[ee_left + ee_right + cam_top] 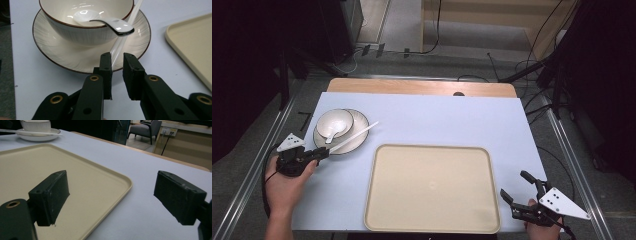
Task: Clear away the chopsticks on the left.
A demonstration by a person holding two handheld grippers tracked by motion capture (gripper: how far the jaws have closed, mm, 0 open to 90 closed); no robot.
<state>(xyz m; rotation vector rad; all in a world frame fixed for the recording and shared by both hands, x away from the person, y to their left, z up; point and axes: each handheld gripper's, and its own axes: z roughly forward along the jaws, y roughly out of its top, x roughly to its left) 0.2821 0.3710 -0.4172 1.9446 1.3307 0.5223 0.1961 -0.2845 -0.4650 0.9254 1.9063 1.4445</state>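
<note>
No brand, label or readable writing can be made out on any item. The left gripper (117, 58) is seen with its jaws set narrow, a slim gap between the pads, and the near end of a white chopstick (119, 47) lies in that gap; whether the pads actually press on it cannot be told, since its tip is hidden behind the left jaw. Just ahead of this gripper the chopstick runs up over the rim of a plate (62, 52) and past a bowl (82, 32) standing on that plate, its far end cut off by the top edge of the left gripper view. A white ceramic spoon (105, 21) rests in the bowl, its handle overhanging the rim toward the gripper. The bowl's far rim is cut off as well. A beige tray (432, 187) lies to the right of the left gripper, on the pale blue table (437, 120). The right gripper (518, 186) is held with its jaws wide apart and nothing between them, just beside the tray's near right corner, the hand beneath it cut off by the bottom edge of the high view.
</note>
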